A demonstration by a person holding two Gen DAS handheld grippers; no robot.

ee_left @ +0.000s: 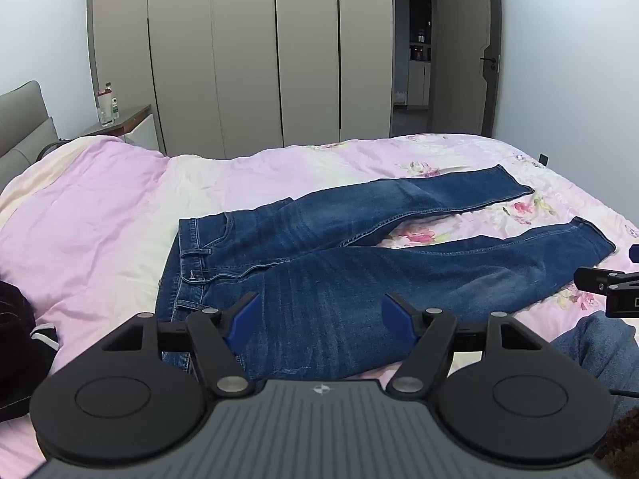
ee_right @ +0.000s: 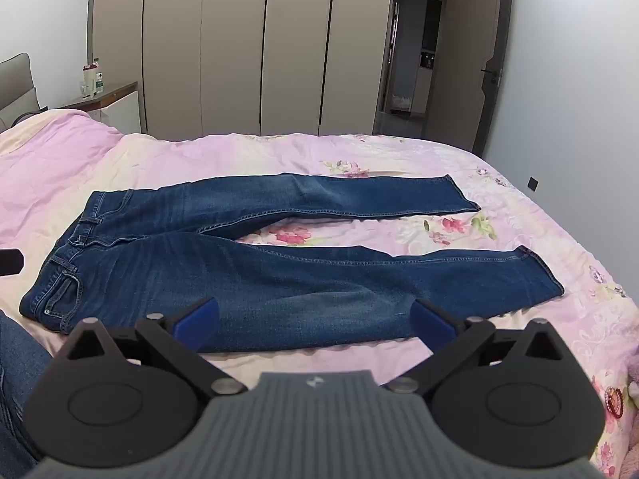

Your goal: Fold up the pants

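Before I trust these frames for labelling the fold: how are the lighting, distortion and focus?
Left wrist view: even indoor light, fisheye bends the wardrobe; jeans sharp, left tongs slightly soft. Right wrist view: ceiling glare top right, same curved edges; jeans clear, right tongs blurred up close, dark corners.

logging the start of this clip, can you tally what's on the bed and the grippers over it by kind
Jeans, spread flat, unfolded: 1
Pink floral quilt under them: 1
Dark garment at the left edge of the bed: 1
Grippers, both open and empty: 2 (left gripper, right gripper)
Total: 5
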